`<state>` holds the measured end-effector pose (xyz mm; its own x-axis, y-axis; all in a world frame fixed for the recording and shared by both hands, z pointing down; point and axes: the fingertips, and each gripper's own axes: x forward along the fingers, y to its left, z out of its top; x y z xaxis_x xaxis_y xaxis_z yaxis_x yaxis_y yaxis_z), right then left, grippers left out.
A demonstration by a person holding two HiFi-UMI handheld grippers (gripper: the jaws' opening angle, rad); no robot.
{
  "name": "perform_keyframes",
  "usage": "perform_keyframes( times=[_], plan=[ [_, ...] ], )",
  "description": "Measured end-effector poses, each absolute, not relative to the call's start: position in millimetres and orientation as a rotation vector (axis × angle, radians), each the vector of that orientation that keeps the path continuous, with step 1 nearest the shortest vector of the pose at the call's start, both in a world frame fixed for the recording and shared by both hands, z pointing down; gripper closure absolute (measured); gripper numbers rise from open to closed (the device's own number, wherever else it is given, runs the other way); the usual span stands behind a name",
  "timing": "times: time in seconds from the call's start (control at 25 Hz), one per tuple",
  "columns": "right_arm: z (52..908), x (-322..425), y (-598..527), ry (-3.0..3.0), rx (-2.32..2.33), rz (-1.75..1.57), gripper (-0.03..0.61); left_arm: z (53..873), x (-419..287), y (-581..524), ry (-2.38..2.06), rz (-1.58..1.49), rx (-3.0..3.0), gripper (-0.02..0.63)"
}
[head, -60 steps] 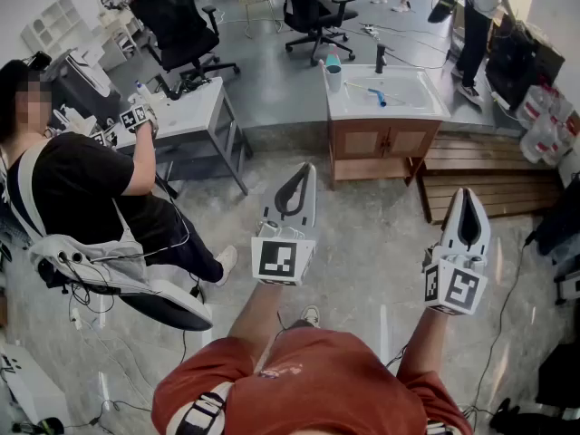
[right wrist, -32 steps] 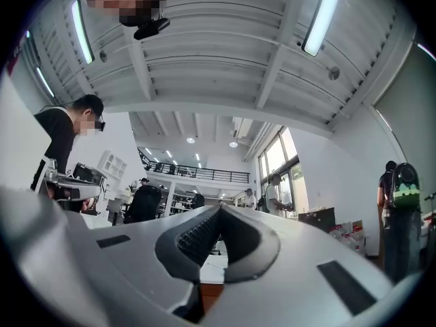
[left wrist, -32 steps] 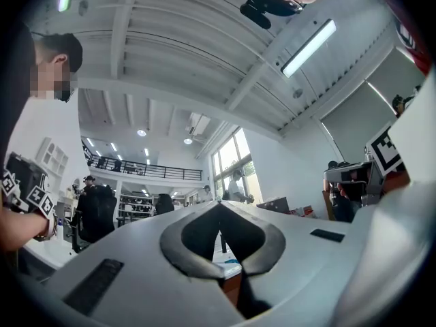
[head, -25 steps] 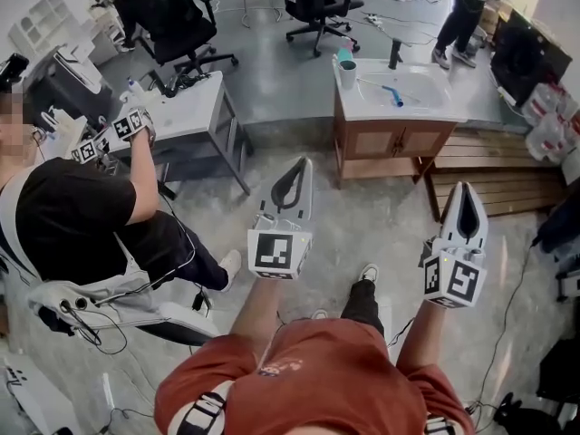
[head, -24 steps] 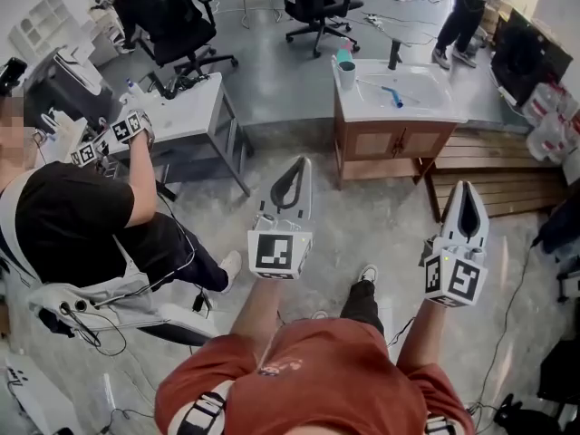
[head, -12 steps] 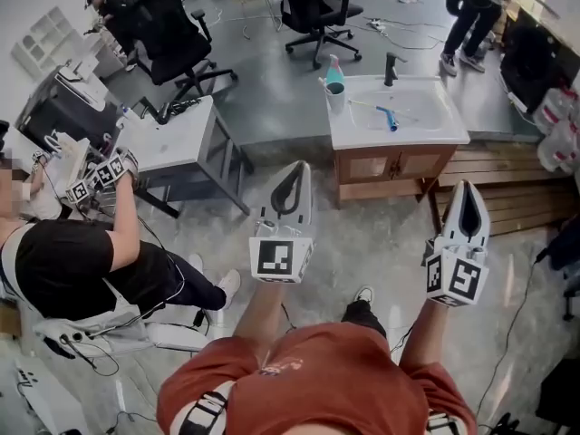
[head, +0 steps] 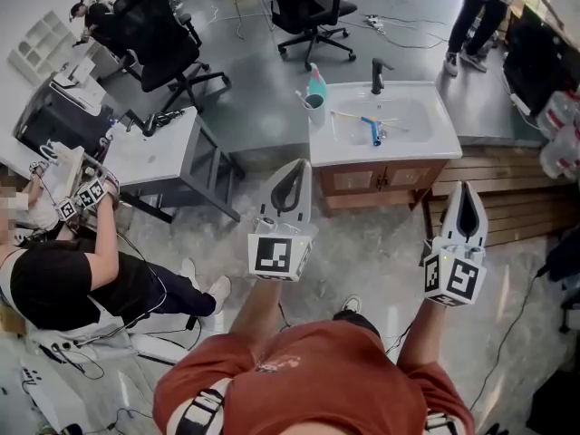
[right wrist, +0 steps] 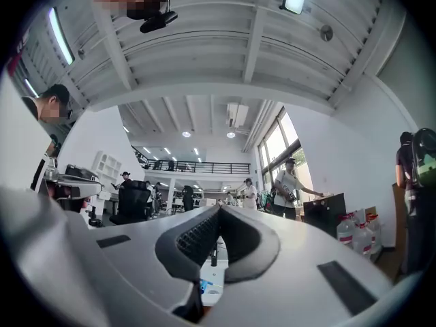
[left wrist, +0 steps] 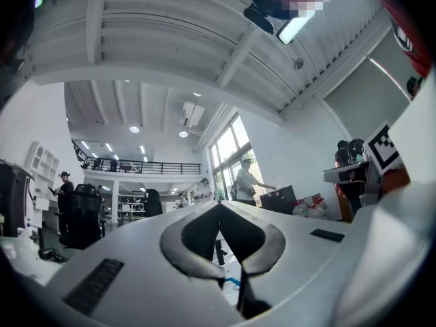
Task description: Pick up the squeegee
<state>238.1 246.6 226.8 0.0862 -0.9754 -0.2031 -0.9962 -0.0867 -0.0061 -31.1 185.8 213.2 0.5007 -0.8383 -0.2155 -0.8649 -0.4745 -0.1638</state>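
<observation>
The squeegee (head: 372, 130), blue-handled, lies in the basin of a white sink (head: 426, 139) on a wooden cabinet, far ahead in the head view. My left gripper (head: 304, 164) is held out in the air well short of the cabinet, shut, nothing in it. My right gripper (head: 467, 188) hangs level with it to the right, also shut and empty. In the left gripper view the jaw tips (left wrist: 219, 205) meet, and a sliver of the blue squeegee (left wrist: 231, 281) shows through the gap below them. Through the closed right gripper (right wrist: 219, 208) I see the faucet (right wrist: 213, 254).
A black faucet (head: 376, 72) and a cup (head: 314, 105) holding a teal item stand on the sink top. A grey desk (head: 154, 148) and a seated person (head: 63, 279) are at the left, office chairs (head: 304, 7) behind, and wooden pallets (head: 507, 207) at the right.
The sink and cabinet have slid down and leftward in the head view as I walk toward them. Both grippers keep their pose, shut and empty.
</observation>
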Motion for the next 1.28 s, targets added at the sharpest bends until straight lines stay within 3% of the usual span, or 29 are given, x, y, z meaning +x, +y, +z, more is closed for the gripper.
perform_keyframes(
  times=[0.24, 0.6, 0.88, 1.28],
  plan=[
    [232, 298, 203, 1.987, -2.178, 0.183, 0.571, 219, 17, 143, 1.483, 0.129, -2.508, 0.597],
    [243, 317, 148, 1.998, -2.126, 0.161, 0.571, 232, 39, 94, 1.509, 0.096, -2.479, 0.596],
    [264, 295, 63, 2.006, -2.159, 0.181, 0.571, 258, 22, 0, 1.488, 0.116, -2.505, 0.597],
    [230, 256, -72, 1.936, -2.149, 0.206, 0.571, 234, -19, -150, 1.457, 0.184, -2.492, 0.597]
  ],
)
